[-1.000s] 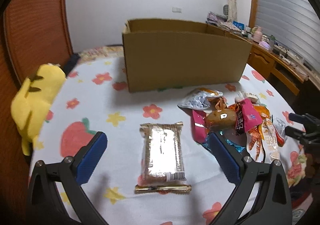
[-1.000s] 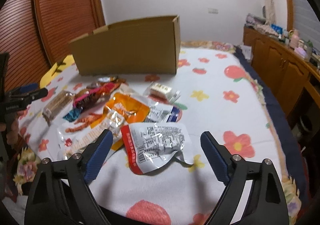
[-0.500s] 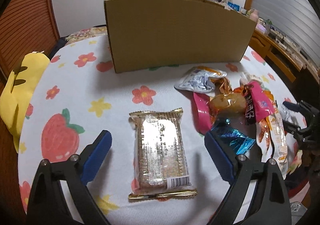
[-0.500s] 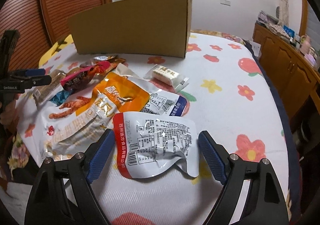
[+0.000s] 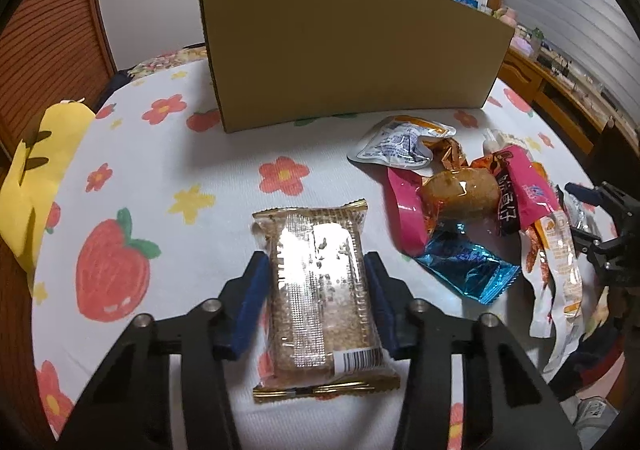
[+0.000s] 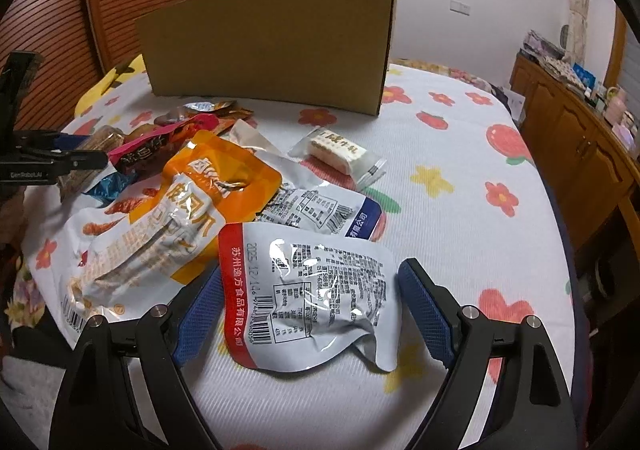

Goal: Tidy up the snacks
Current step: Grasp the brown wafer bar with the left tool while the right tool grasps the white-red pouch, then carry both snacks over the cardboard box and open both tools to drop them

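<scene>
risk notes: two pickups pending, box behind

left gripper (image 5: 316,290): blue pads closed against both long sides of the brown bar packet (image 5: 322,292), packet lying flat on the flowered cloth (image 5: 168,177). grip sits on crinkly film, off toward the barcode end. likely fault: far end droops on lift, or film slides between the pads. remedy: lift slowly, keep level.

right gripper (image 6: 308,302): jaws wide apart, straddling the white pouch with red edge (image 6: 308,286), not touching it. pouch flat, limp and curled at one corner, overlapping the pouch with blue edge (image 6: 320,209) and lying against the orange pouch (image 6: 176,217). likely fault: closing flat merely buckles the film, or drags a neighbour along. remedy: press down before closing.

cardboard box (image 5: 348,49) upright beyond the pile, opening not visible from here. tall front wall likely to catch a low carry; clear the rim first.

remaining heap: pink packet (image 5: 520,185), blue foil packet (image 5: 464,266), small white bar (image 6: 340,149). loose, easily scattered by a sweeping finger.
</scene>
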A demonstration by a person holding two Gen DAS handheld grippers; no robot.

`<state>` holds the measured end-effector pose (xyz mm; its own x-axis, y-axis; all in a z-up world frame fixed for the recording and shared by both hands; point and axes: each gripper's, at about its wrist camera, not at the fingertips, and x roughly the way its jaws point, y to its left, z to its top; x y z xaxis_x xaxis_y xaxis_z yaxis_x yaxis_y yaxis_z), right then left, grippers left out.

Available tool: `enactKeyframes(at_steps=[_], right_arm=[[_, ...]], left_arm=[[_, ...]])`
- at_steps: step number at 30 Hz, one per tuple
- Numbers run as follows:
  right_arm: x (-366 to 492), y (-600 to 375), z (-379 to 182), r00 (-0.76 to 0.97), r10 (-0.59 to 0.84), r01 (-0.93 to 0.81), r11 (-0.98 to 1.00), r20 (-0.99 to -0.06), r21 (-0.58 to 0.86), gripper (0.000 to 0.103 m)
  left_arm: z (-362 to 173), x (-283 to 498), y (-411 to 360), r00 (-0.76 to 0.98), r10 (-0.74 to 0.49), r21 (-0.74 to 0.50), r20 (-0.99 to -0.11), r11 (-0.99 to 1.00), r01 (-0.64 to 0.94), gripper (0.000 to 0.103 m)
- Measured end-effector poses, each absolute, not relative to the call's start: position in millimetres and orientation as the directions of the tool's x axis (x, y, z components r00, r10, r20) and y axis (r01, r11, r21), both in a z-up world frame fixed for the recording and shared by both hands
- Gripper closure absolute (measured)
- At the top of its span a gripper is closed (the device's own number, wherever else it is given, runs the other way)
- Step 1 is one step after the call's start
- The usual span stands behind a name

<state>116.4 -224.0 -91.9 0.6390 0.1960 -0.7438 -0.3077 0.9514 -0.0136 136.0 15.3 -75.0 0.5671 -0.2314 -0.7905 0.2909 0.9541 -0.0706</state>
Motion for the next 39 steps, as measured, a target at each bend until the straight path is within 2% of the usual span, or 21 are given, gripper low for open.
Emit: enactKeyframes(at_steps=[3, 6, 8, 12, 15, 25, 39], right_arm=[[116, -225, -92, 0.638, 0.200, -0.313, 0.950, -0.744, -0.013, 0.018], [114, -224, -90, 0.641, 0.209, -0.325, 0.946, -0.738, -0.014, 0.027], [112, -223, -89, 0.644, 0.205, -0.326, 0.945, -0.737, -0.021, 0.029], [110, -229, -84, 0.667, 0.196, -0.301, 0.953, -0.719, -0.019, 0.050], [110, -239, -81, 0.671, 0.215, -0.285, 0.958, -0.710, 0.020, 0.058], [96, -250, -69, 0.716, 0.230, -0.265, 0.963, -0.660, 0.048, 0.063], [94, -240, -24, 0.767, 0.257, -0.316, 0.949, -0.588, 0.003, 0.063]], left_arm=[[-74, 133, 18, 0.575, -0.235, -0.080, -0.783, 0.956, 0.282, 0.060], [-74, 130, 18, 0.586, -0.232, -0.080, -0.776, 0.958, 0.274, 0.060], [-73, 127, 18, 0.593, -0.235, -0.087, -0.770, 0.960, 0.268, 0.061], [-71, 121, 17, 0.609, -0.239, -0.091, -0.756, 0.960, 0.265, 0.061], [-68, 117, 16, 0.620, -0.247, -0.097, -0.745, 0.959, 0.265, 0.062], [-50, 108, 11, 0.663, -0.247, -0.088, -0.707, 0.960, 0.264, 0.062], [-4, 124, -2, 0.732, -0.286, -0.080, -0.618, 0.950, 0.303, 0.062]])
